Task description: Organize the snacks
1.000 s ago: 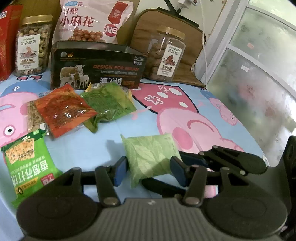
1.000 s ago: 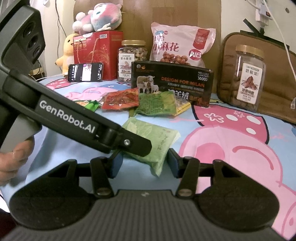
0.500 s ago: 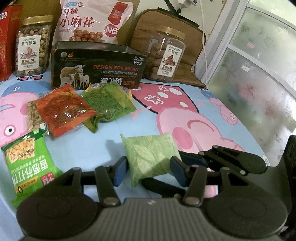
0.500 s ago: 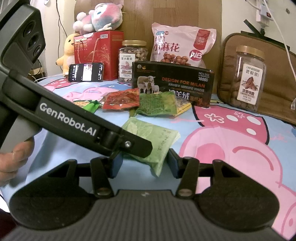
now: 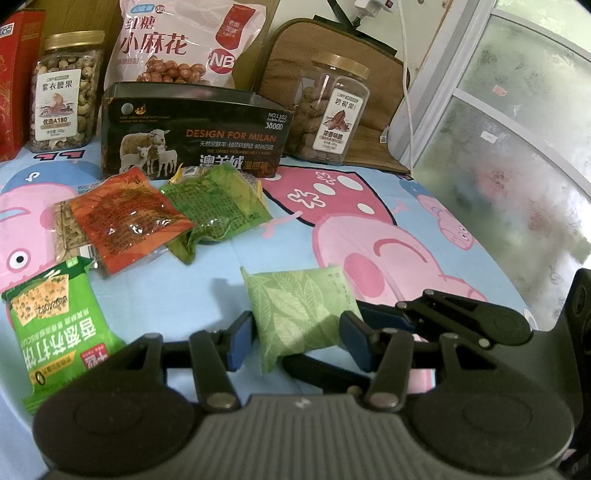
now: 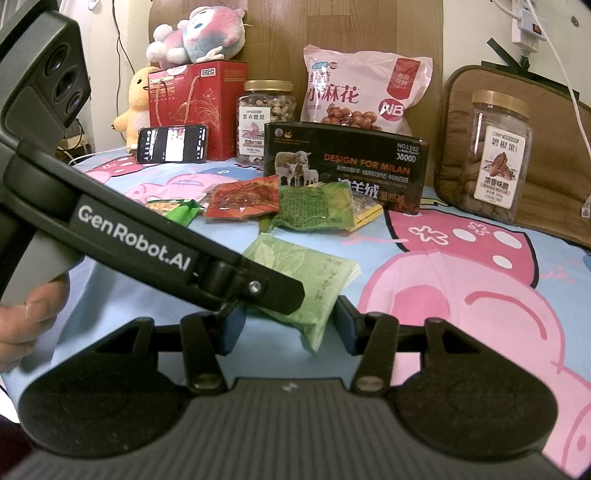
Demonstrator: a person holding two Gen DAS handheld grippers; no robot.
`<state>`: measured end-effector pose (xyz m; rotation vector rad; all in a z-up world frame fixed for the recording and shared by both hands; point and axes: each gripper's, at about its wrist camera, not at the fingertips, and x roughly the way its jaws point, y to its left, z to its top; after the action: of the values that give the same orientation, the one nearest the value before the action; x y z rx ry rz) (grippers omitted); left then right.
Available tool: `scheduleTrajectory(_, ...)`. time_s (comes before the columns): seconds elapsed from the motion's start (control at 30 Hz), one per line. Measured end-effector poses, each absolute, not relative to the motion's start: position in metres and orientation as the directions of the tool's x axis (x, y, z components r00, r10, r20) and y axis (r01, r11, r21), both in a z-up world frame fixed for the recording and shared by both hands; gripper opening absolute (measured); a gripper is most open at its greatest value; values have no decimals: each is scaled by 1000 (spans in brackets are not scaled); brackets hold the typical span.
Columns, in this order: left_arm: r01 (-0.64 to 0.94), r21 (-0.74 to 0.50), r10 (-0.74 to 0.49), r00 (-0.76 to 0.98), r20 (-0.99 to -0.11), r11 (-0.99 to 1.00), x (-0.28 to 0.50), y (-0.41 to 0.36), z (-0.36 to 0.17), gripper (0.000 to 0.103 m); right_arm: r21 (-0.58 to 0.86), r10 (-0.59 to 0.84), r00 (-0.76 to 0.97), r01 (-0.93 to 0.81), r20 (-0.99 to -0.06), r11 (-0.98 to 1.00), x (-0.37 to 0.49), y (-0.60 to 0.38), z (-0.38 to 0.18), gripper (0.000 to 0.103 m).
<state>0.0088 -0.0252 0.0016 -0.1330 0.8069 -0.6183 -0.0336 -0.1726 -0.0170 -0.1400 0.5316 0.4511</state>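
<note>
A light green leaf-print packet [image 5: 301,312] lies on the cartoon-print tablecloth [image 5: 229,280]. My left gripper [image 5: 297,341] is open, with a blue pad on each side of the packet's near end. My right gripper [image 6: 290,325] is also open, and the same packet [image 6: 314,273] lies between its pads. The left gripper's body crosses the right wrist view on the left. Behind the packet lie an orange packet [image 5: 125,218], a dark green packet [image 5: 218,210] and a green cracker bag [image 5: 55,325].
A black box with sheep [image 5: 192,136] stands behind the packets. Two nut jars [image 5: 66,92] [image 5: 330,110], a pink snack bag [image 5: 184,40], a red gift box [image 6: 195,110], a phone [image 6: 171,144] and plush toys [image 6: 199,33] line the back. A window [image 5: 517,147] is at the right.
</note>
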Motion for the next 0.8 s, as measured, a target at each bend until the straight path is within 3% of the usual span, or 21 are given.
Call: scheduleTrajectory(0.8, 466, -334, -561, 530, -636, 819, 8, -25, 2, 51, -13, 377, 767, -448, -519, 894, -34, -172, -17, 55)
